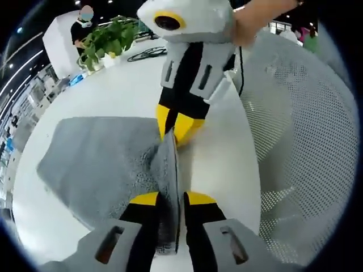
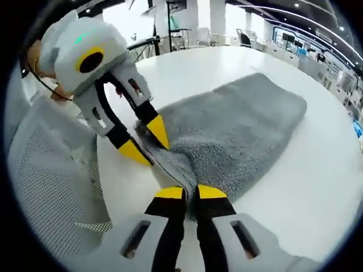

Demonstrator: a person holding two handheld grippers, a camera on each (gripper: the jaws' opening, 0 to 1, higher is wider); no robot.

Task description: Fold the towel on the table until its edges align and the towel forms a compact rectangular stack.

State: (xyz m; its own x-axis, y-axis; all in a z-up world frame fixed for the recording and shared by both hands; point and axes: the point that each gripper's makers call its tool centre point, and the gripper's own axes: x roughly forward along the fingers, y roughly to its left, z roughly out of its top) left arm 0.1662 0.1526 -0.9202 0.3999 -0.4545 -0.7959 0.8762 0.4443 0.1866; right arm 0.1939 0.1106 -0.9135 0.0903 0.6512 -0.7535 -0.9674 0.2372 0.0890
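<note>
A grey towel (image 1: 96, 156) lies folded on the white table (image 1: 113, 85), its near edge pulled up into a ridge. My left gripper (image 1: 172, 198) is shut on that raised edge at the bottom of the left gripper view. A little farther along the same edge, my right gripper (image 1: 176, 126) comes down from above and pinches it too. In the right gripper view the towel (image 2: 238, 127) stretches away to the upper right. My right gripper (image 2: 190, 192) is shut on its near edge, and the left gripper (image 2: 146, 141) holds the edge just beyond.
A white mesh chair (image 1: 300, 141) stands close against the table edge beside the grippers, chair (image 2: 51, 181). A potted plant (image 1: 108, 39) and a dark cable (image 1: 146, 54) sit at the table's far side, with a person (image 1: 85, 20) behind. A hand (image 1: 255, 22) holds the right gripper.
</note>
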